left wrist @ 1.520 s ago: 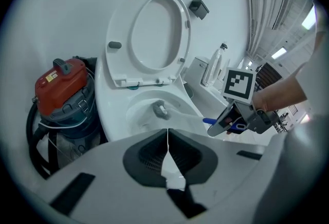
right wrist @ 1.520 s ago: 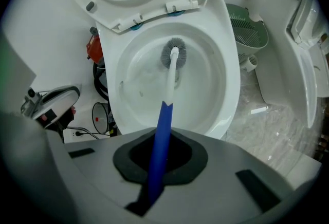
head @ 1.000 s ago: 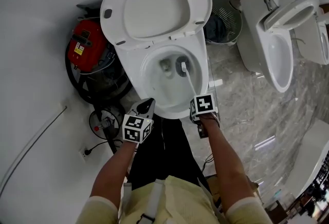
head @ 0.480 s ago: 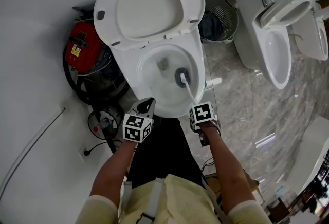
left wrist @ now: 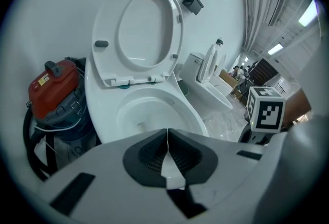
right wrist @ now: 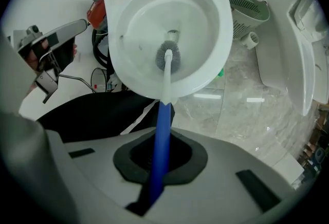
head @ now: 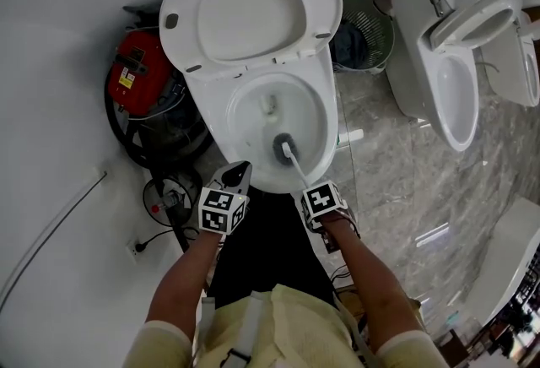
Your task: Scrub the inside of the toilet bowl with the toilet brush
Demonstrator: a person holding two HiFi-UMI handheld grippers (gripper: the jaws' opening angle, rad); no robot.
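The white toilet bowl stands open, its seat and lid raised against the wall. The toilet brush has a grey bristle head low on the bowl's near inner wall and a white-and-blue handle. My right gripper is shut on the blue part of that handle, just outside the bowl's front rim. In the right gripper view the brush head sits below the drain hole. My left gripper hangs at the bowl's front left, shut and holding nothing; its view shows the bowl ahead.
A red vacuum cleaner with black hose stands left of the toilet. A green-grey waste basket is behind on the right, and a second white toilet further right. A cable lies on the floor at left.
The brush head has slid from the far right of the bowl down to the near inner wall. My right gripper drew back and slightly left. The left gripper stayed put.
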